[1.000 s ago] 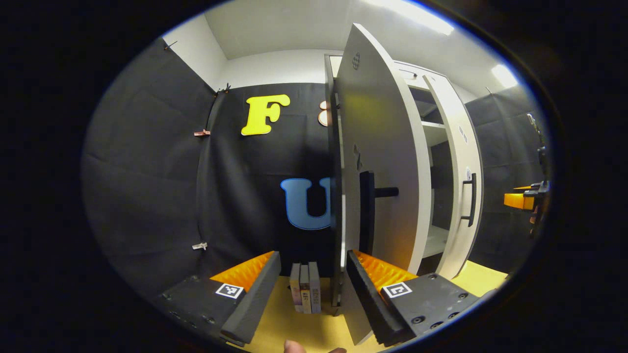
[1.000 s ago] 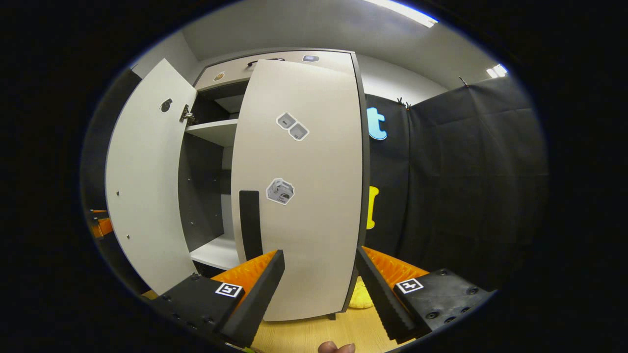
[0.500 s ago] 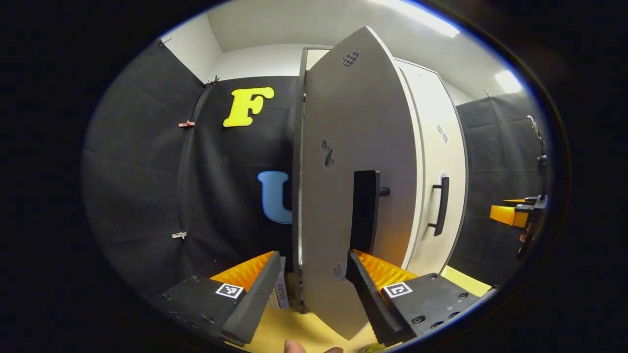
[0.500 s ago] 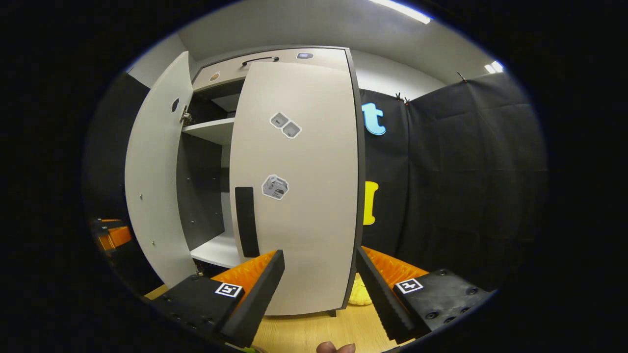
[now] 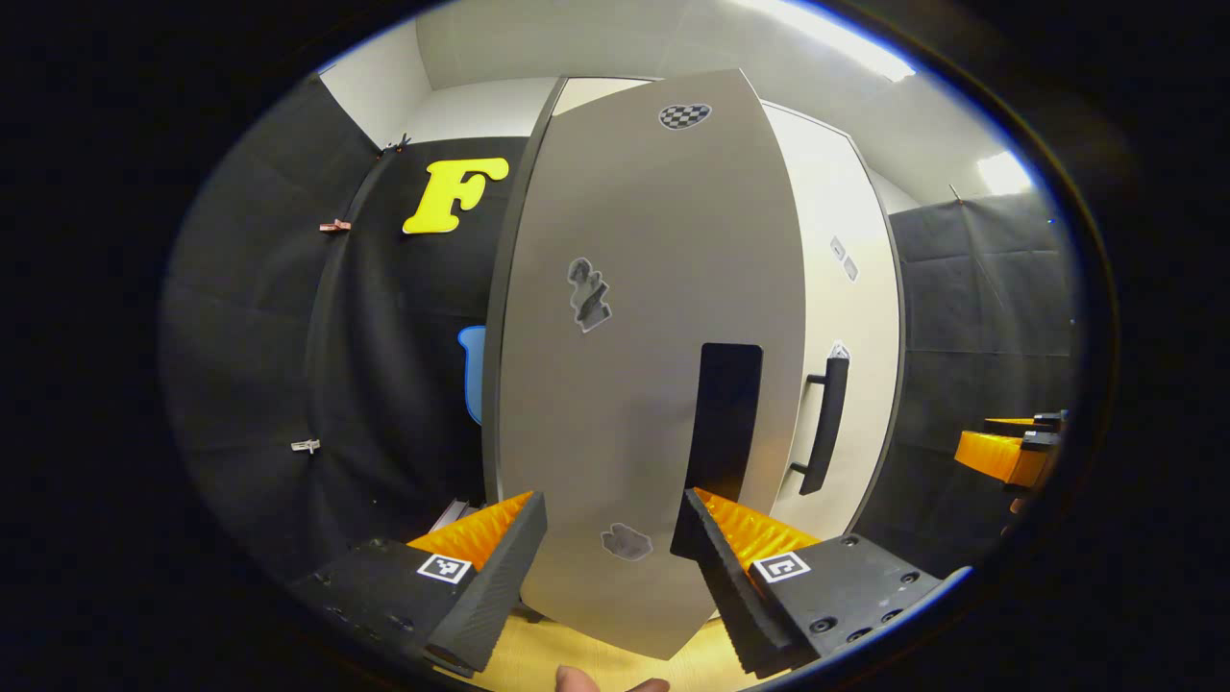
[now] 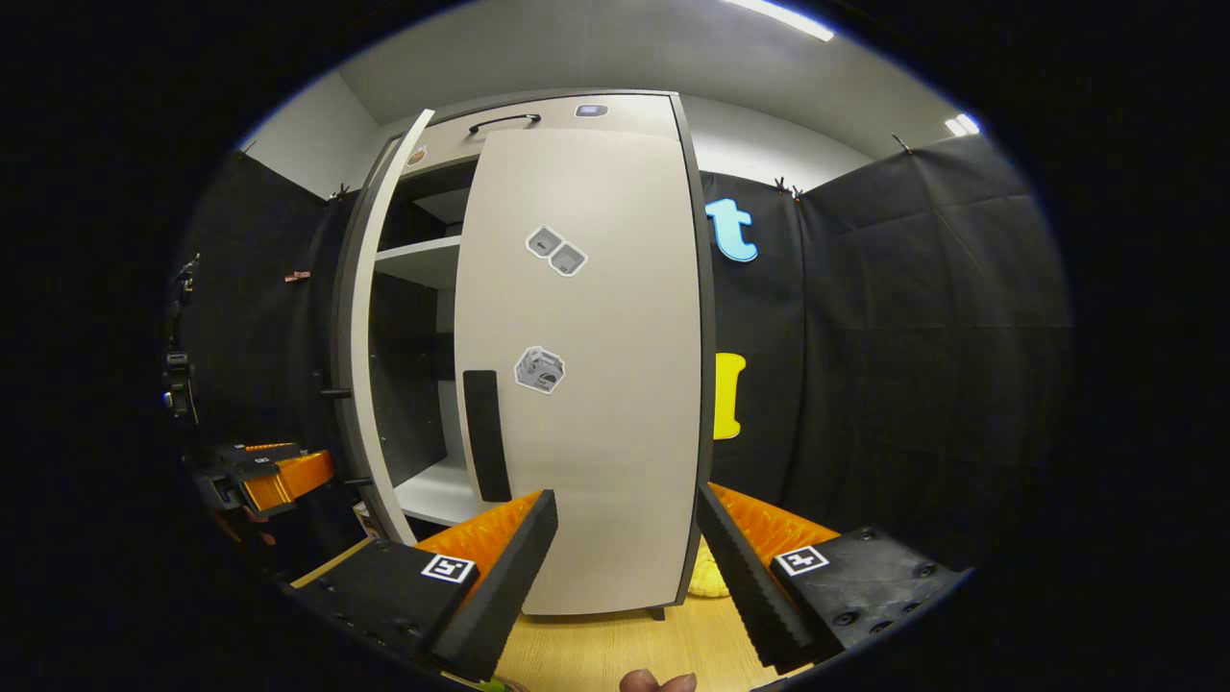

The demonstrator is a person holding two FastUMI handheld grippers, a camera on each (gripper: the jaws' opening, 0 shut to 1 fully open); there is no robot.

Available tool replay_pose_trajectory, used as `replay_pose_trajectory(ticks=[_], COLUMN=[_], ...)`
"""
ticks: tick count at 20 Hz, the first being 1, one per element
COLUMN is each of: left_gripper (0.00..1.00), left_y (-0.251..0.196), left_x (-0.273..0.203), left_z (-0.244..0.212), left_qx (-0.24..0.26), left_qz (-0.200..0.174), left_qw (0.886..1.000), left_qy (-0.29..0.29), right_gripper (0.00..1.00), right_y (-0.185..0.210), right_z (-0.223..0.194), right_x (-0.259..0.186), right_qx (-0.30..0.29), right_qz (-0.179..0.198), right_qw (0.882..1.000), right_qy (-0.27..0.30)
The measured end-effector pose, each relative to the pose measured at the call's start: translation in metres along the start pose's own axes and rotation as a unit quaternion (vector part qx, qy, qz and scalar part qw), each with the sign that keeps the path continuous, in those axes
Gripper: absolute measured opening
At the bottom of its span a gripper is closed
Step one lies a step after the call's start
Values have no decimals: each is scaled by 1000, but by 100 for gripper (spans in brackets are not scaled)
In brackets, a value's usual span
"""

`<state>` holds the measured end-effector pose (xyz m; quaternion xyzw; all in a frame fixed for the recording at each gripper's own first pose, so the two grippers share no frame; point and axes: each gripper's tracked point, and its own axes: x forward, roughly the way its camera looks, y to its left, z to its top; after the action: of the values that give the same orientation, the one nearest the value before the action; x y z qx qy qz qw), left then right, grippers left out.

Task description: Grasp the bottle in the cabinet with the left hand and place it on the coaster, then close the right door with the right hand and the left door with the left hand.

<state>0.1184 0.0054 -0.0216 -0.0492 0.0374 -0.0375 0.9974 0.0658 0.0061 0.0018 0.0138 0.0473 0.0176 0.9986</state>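
A: Where do the doors stand from your end?

B: In the right gripper view the right door [image 6: 586, 384] looks shut, flat against the cabinet [image 6: 538, 111]. The left door [image 6: 370, 317] is edge-on to that camera at about 10 o'clock and not home: I can see a shelf [image 6: 418, 261] in the gap. In the left gripper view the same door's outer face is right ahead of me at 12 o'clock.

A: And your grippers?

B: Left hand-held gripper [image 5: 607, 567] is open, fingers spread with the panel showing between them and nothing held. I can't tell whether a finger touches the door. Right hand-held gripper [image 6: 625, 567] is open too, empty, hanging before the right door.

A: How will that door handle?

B: I judge it a stiff, light panel on hinges; it should swing with a gentle push and needs no pinch. I'd press on the free side near the black bar handle [image 5: 725, 418], at 1 o'clock from my fingers, far from the hinge, where leverage is best. The face looks smooth, so a finger could slide; push square on. Ease off at the end so it doesn't bang the frame.

A: The bottle?

B: I can't place it or the coaster from these views. The wooden desk [image 6: 615, 654] runs beneath the cabinet.
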Motion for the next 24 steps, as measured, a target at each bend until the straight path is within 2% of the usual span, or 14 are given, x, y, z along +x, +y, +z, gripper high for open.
replay_pose_trajectory(ticks=[6,7,8,9,10,16,17,18,19,20,21,24], left_gripper=[93,89,93,93,89,89,93,89,93,88,93,93], left_y=[-23,-26,-28,-30,-32,-40,-41,-42,-43,-43,-43,-44], left_x=[31,37,38,41,45,66,70,72,75,77,79,77], left_z=[-1,-1,-1,0,1,0,1,0,0,0,0,-1], left_qx=[11,10,9,10,11,27,30,33,35,37,40,48], left_qz=[5,8,11,13,15,26,29,31,33,34,36,41], left_qw=[1000,1000,1000,1000,1000,999,999,999,999,999,999,998], left_qy=[3,2,2,2,2,4,3,3,2,3,3,4], right_gripper=[97,97,97,97,96,97,96,96,96,97,97,97], right_y=[-6,-8,-9,-12,-13,-23,-25,-27,-29,-30,-31,-32], right_z=[4,6,6,7,8,8,7,7,6,5,5,6], right_x=[-2,-2,-2,-3,-3,0,1,2,4,6,8,13], right_qx=[3,1,1,1,3,1,4,4,4,3,3,8], right_qz=[-3,-4,-5,-5,-4,-6,-6,-6,-7,-6,-5,-2], right_qw=[1000,1000,1000,1000,1000,1000,1000,1000,1000,1000,1000,1000], right_qy=[-2,-3,-4,-6,-6,-7,-6,-4,-3,-2,-2,-2])
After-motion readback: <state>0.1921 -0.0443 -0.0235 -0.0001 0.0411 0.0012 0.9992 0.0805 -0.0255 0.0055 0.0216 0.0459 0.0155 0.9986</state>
